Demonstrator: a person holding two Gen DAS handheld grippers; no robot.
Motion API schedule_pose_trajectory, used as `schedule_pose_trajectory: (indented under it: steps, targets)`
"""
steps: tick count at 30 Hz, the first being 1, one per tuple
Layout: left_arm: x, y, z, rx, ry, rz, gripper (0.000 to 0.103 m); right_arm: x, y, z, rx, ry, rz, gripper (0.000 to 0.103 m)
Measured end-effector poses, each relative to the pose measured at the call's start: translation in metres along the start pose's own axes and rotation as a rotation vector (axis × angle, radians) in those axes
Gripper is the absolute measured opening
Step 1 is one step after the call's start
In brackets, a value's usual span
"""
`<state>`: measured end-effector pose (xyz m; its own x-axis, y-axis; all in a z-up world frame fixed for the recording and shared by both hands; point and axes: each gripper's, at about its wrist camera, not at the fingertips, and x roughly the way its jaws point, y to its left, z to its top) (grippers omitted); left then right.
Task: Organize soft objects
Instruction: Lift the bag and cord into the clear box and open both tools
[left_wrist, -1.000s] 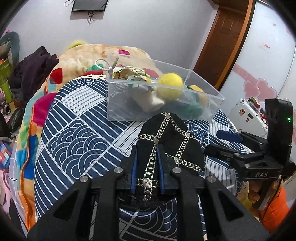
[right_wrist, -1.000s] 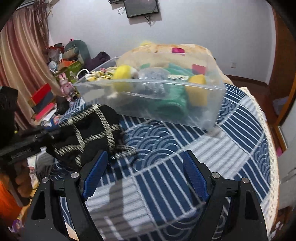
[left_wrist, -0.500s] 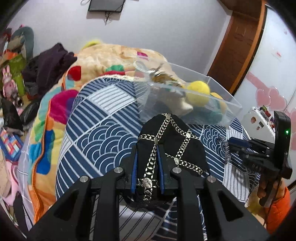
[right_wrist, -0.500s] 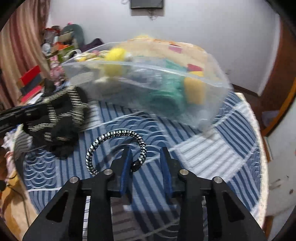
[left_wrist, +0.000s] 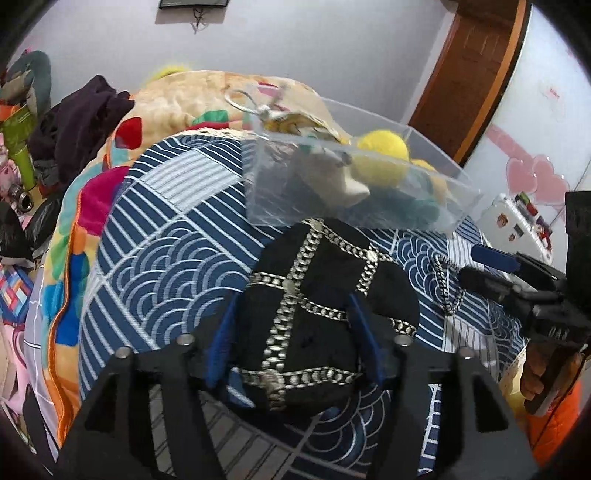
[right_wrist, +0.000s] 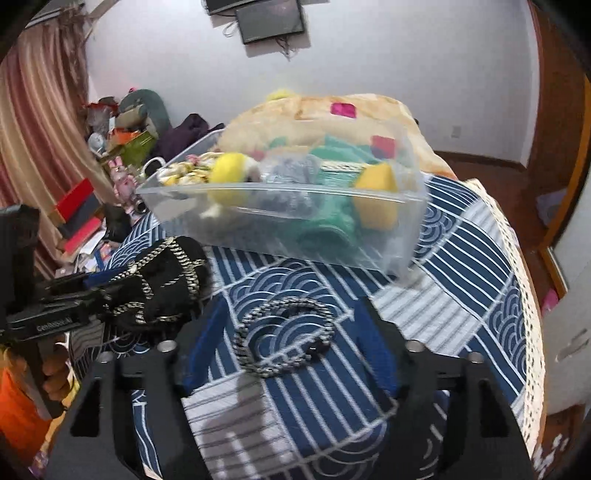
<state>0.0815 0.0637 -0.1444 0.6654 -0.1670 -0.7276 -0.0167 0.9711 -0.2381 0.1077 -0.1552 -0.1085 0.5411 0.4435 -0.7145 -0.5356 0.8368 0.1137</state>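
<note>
A black soft hat with silver chains (left_wrist: 314, 314) lies on the blue patterned bed cover (left_wrist: 166, 266). My left gripper (left_wrist: 295, 332) is open, its blue pads either side of the hat; it also shows in the right wrist view (right_wrist: 122, 291). A black-and-white braided ring (right_wrist: 284, 336) lies on the cover between the open fingers of my right gripper (right_wrist: 291, 343), free of them. The right gripper also shows in the left wrist view (left_wrist: 480, 266). A clear plastic bin (right_wrist: 288, 225) beyond holds yellow, green and grey soft items.
A colourful quilt (left_wrist: 177, 99) is heaped at the head of the bed. Dark clothes (left_wrist: 77, 125) and clutter lie at the left. A wooden door (left_wrist: 476, 62) and a white cabinet with pink hearts (left_wrist: 535, 177) stand at the right.
My left gripper has opened and let go of the hat's chain. My right gripper, shut on the braided ring half a second ago, has opened and the ring now lies on the cover.
</note>
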Motion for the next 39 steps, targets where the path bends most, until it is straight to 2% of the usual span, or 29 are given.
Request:
schedule_pose_trajectory:
  steps: [2,7,8,9,10,11,13,17,27,32,39]
  targets:
    - [0.003,-0.008,-0.001,0.041,-0.002,0.019,0.069,0.011,0.010,0.001,-0.040,0.030,-0.017,0.077]
    - [0.007,-0.017,-0.004,0.073,-0.007,0.016,0.068,0.037,0.015,-0.007,-0.087,0.105,-0.072,0.074]
    - [0.007,-0.017,-0.005,0.072,-0.008,0.002,0.064,0.038,0.015,-0.008,-0.095,0.100,-0.083,0.069]
    - [0.007,-0.018,-0.005,0.071,-0.009,-0.003,0.052,0.037,0.016,-0.009,-0.104,0.093,-0.089,0.065]
    - [0.007,-0.019,-0.005,0.072,-0.007,-0.008,0.044,0.036,0.016,-0.008,-0.111,0.091,-0.086,0.056]
    - [0.007,-0.020,-0.006,0.073,-0.009,-0.010,0.041,0.036,0.016,-0.008,-0.111,0.087,-0.083,0.048]
    - [0.004,-0.024,-0.009,0.074,-0.013,-0.022,0.029,0.034,0.014,-0.007,-0.100,0.080,-0.077,0.037]
    - [-0.005,-0.028,-0.011,0.088,-0.031,-0.044,0.023,0.031,0.004,-0.007,-0.062,0.069,-0.064,0.012]
    - [-0.051,-0.042,0.009,0.129,-0.168,-0.068,0.021,0.007,0.003,-0.001,-0.029,-0.008,-0.043,0.012]
    - [-0.068,-0.047,0.025,0.145,-0.248,-0.059,0.021,-0.013,0.000,0.012,-0.022,-0.085,-0.046,0.012]
    - [-0.071,-0.047,0.056,0.119,-0.318,-0.055,0.021,-0.035,0.000,0.039,-0.028,-0.200,-0.078,0.012]
